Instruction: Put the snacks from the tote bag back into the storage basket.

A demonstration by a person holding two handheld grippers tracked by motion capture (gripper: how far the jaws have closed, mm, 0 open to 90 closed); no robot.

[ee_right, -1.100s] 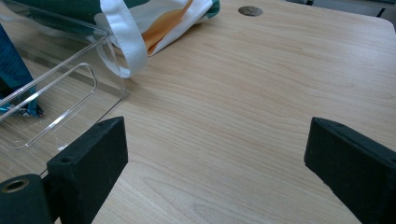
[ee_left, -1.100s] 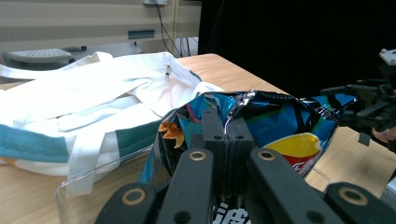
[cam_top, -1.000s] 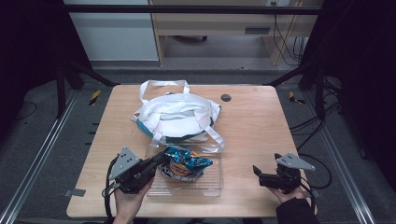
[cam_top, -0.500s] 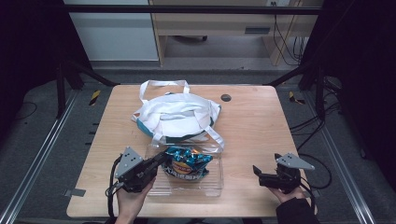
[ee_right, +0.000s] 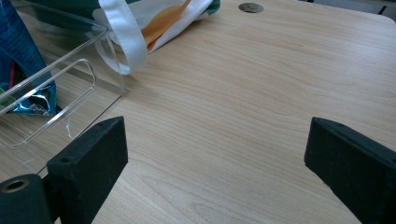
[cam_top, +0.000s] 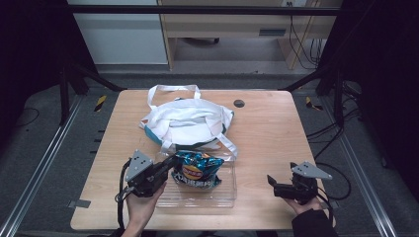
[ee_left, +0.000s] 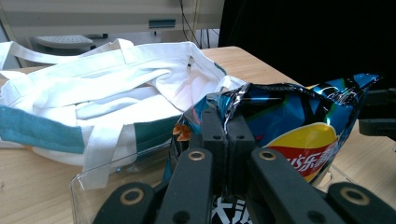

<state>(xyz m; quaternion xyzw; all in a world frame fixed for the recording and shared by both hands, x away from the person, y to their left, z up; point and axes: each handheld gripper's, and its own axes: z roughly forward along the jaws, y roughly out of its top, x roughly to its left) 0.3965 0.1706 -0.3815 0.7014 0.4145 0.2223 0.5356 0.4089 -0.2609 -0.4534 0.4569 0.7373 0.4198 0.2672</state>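
My left gripper (cam_top: 170, 165) is pinching the edge of the chip bag (cam_top: 197, 169), which sits over the clear tray (cam_top: 225, 195) beside the white tote bag (cam_top: 188, 121). My right gripper (cam_top: 272, 181) rests with its jaws spread, well apart from the tray on bare table (cam_top: 276, 128).

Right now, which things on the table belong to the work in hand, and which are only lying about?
In the work:
- left gripper, shut on the chip bag
- clear plastic tray under the bag
- white tote bag just behind the tray, likely its destination

Lying about:
- right gripper, open over bare table
- round hole in the tabletop
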